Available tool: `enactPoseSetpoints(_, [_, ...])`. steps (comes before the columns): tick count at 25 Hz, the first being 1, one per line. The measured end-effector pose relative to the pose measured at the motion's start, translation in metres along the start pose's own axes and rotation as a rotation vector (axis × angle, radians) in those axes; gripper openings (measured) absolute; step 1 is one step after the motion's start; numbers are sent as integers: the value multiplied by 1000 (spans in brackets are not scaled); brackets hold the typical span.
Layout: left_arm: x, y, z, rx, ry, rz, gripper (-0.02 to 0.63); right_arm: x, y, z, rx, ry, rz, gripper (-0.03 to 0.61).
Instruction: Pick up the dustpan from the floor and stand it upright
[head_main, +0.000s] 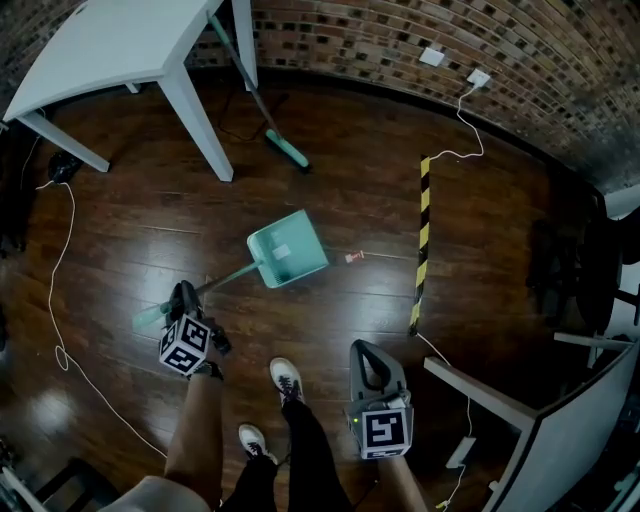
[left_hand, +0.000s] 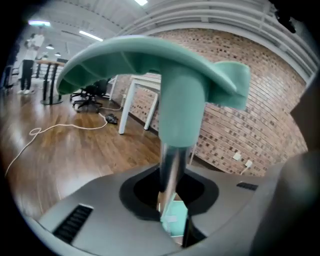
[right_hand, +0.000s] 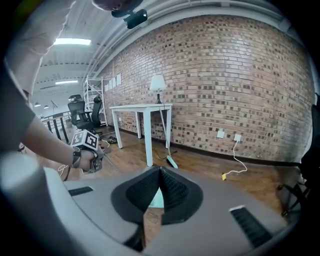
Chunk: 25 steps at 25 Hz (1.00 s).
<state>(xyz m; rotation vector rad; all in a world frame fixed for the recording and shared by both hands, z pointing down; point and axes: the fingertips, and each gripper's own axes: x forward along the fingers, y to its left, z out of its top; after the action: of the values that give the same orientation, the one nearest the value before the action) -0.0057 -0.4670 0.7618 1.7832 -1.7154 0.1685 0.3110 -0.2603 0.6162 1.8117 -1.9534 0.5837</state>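
Observation:
The teal dustpan (head_main: 288, 250) is on the dark wood floor in the middle of the head view. Its long handle (head_main: 228, 278) slants toward the lower left. My left gripper (head_main: 183, 298) is shut on that handle near its teal end. In the left gripper view the metal shaft (left_hand: 170, 165) runs up between the jaws of the left gripper (left_hand: 172, 200) to the teal grip (left_hand: 165, 75), and the pan (left_hand: 174, 220) shows below. My right gripper (head_main: 368, 358) hangs to the right of the person's legs, apart from the dustpan. Seen in its own view, the right gripper (right_hand: 160, 172) has its pads together with nothing held.
A white table (head_main: 130, 45) stands at the back left, with a teal broom (head_main: 285, 148) leaning beside its leg. A yellow-and-black strip (head_main: 422, 240) lies on the floor right of the pan. A white cable (head_main: 55, 280) trails at the left. A grey desk (head_main: 560, 420) fills the right corner.

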Motion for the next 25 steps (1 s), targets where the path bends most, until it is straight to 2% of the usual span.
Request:
enactPoseSetpoints(5, [23,-68,3,234,33,-129,63,-6,-17,-4,32,9,-45,-17])
enactPoseSetpoints(9, [40,-126,-4,356,44,-222,63,-11,-33,-10,53,15,-87,-17])
enactPoseSetpoints(17, [60,-193,-20,434,53,-293,63,-27,-74,-26,108,10,-176,-17])
enactPoseSetpoints(21, [68,-212,-25,467,57,-321,64,-34,-94,-34,71,-15,-229,-17])
enactPoseSetpoints(23, [70,-218,-25,465,48,-332,68,-36,-93,-37,67,28,-227,-17])
enactPoseSetpoints(25, [70,-218,-23,428,32,-332,72,-37,-92,-39,58,43,-223,-17])
